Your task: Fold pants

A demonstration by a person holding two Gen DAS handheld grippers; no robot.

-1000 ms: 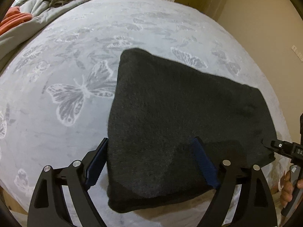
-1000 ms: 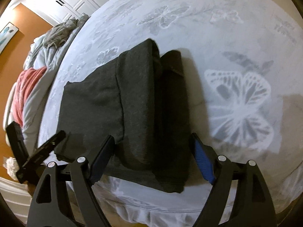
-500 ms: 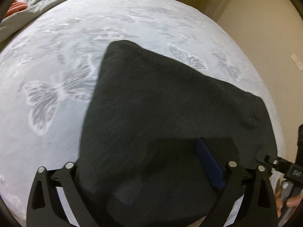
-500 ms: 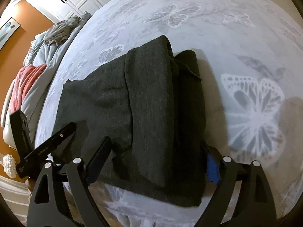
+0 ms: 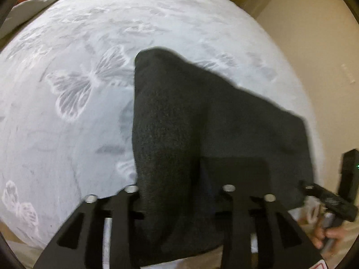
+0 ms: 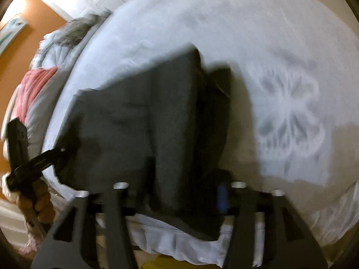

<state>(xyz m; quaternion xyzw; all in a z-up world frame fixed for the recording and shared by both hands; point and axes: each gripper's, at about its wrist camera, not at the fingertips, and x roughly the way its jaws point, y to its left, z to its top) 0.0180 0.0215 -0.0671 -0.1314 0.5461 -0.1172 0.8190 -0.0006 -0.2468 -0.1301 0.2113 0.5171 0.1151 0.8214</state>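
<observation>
A: Where are the pants (image 5: pixel 224 134)?

B: Folded dark bundle at the bed's (image 5: pixel 67 134) near edge. My left hand-held gripper (image 5: pixel 179 192) is closing w/ its left end between the jaws; right hand-held gripper (image 6: pixel 177 190) closing over the right end

A: Tips?

B: I'd catch all layers, lift both ends evenly
</observation>
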